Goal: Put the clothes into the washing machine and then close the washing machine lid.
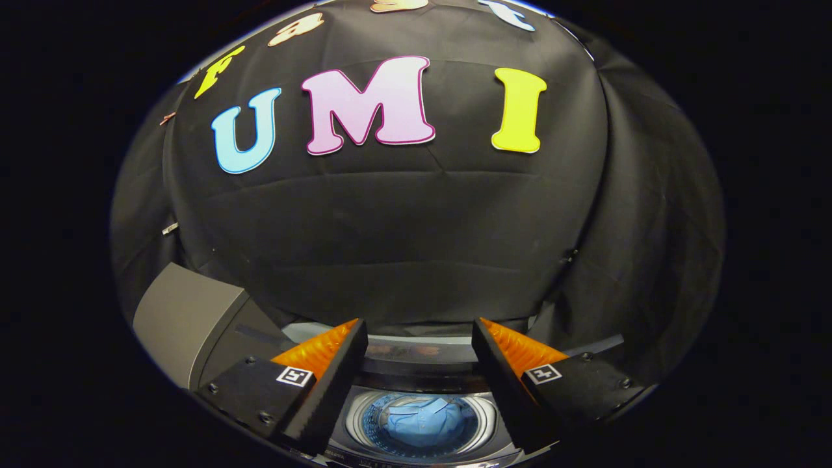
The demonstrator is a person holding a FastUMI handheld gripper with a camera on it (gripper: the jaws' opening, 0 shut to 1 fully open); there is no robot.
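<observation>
A blue garment (421,422) lies inside the round metal drum (354,416) of the top-loading washing machine (416,374), below and between my fingers. My gripper (419,328) hangs above the machine's opening, open, with nothing between its fingers. The grey lid (185,318) stands raised to the left of the left finger, beside the opening. The machine's back panel shows just beyond the fingertips.
The booth's black cloth wall (403,227) rises close behind the machine and curves round on the right. A small clip (170,228) sits on the cloth at the left.
</observation>
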